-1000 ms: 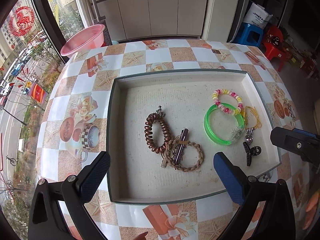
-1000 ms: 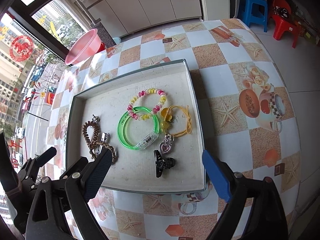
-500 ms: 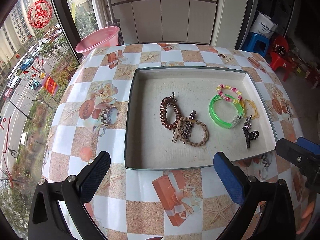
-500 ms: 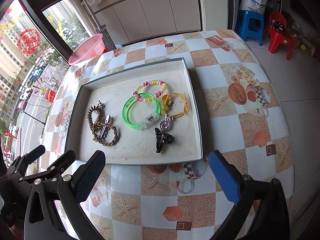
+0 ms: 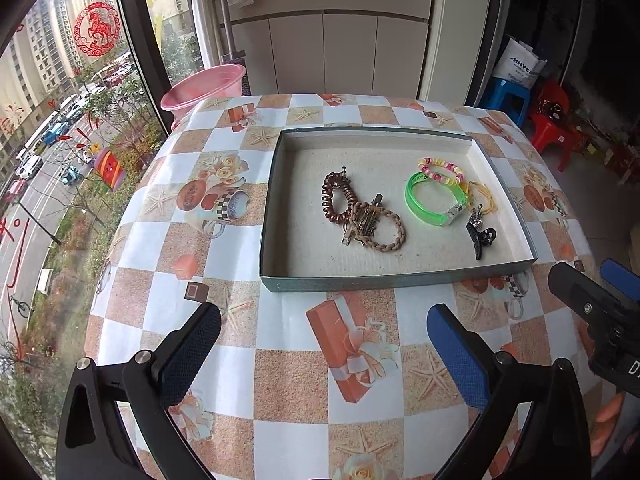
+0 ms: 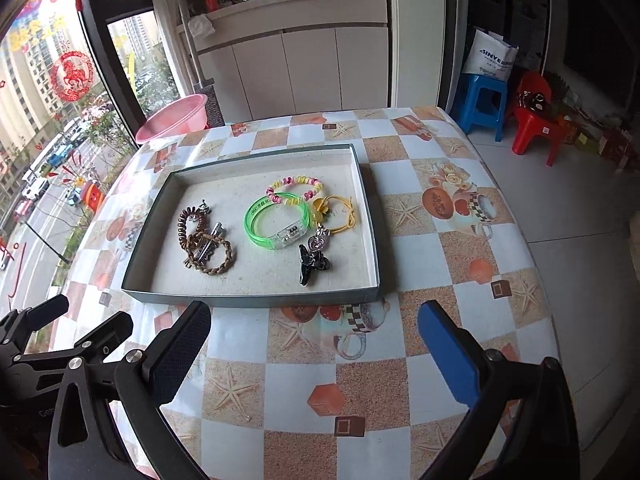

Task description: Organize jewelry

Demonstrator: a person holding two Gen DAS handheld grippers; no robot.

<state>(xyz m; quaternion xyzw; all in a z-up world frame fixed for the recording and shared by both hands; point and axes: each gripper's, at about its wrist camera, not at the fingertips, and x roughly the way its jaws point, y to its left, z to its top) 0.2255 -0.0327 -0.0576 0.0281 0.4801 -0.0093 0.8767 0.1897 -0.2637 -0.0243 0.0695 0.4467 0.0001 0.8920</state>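
A shallow grey-green tray (image 5: pixel 304 283) (image 6: pixel 248 300) sits on the checkered table and holds the jewelry. On its left lie a brown coil hair tie (image 5: pixel 334 200) (image 6: pixel 188 230), a braided tan bracelet (image 5: pixel 386 226) (image 6: pixel 220 258) and a metal hair clip (image 5: pixel 362 224) (image 6: pixel 206 250). On its right lie a green bangle (image 5: pixel 434 200) (image 6: pixel 276 220), a pink-yellow bead bracelet (image 5: pixel 440 170) (image 6: pixel 294 188), a yellow cord tie (image 5: pixel 482 196) (image 6: pixel 338 212), a pink charm (image 6: pixel 318 240) and a black claw clip (image 5: pixel 480 238) (image 6: pixel 310 262). My left gripper (image 5: pixel 324 350) and right gripper (image 6: pixel 314 346) hang open and empty, back from the tray's near edge.
A pink basin (image 5: pixel 204 88) (image 6: pixel 174 118) stands beyond the table's far left corner by the window. White cabinets (image 5: pixel 328 56) line the back wall. A blue stool (image 6: pixel 482 104) and a red chair (image 6: pixel 536 124) stand on the floor at the right.
Both grippers have pulled back and up from the tray, which now looks smaller and farther away. The jewelry in it has not moved.
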